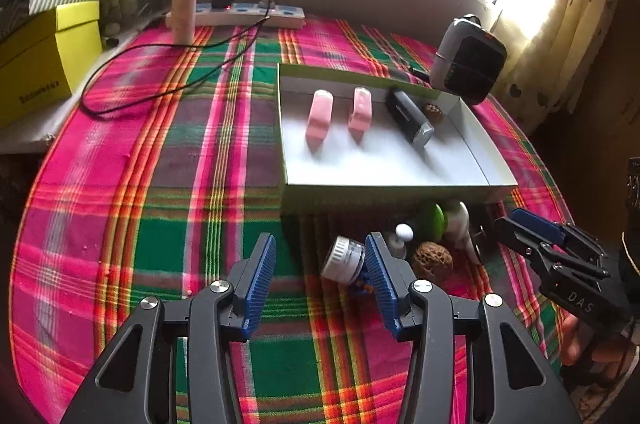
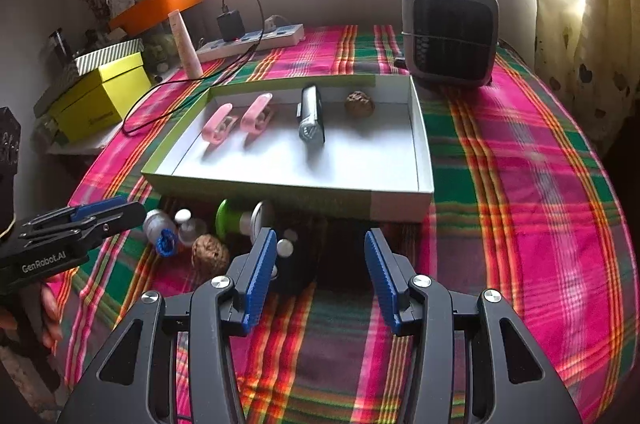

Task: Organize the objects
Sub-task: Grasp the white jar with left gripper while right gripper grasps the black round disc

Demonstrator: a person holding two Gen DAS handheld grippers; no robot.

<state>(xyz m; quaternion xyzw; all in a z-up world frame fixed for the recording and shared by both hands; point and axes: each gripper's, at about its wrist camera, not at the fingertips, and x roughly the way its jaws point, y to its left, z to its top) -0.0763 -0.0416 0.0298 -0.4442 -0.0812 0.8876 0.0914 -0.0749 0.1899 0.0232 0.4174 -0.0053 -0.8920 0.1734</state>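
White-capped bottle (image 1: pixel 345 260) lies just beside the open, empty left gripper (image 1: pixel 320 264).

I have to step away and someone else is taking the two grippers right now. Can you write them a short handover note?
Left gripper: open, empty, over the cloth beside the small jar.
Right gripper: open, empty, in front of the tray.
Done: two pink clips, a flashlight and one walnut lie in the tray.
Left: the jar, second walnut, green spool and small white bottle still sit on the tablecloth in front of the tray.
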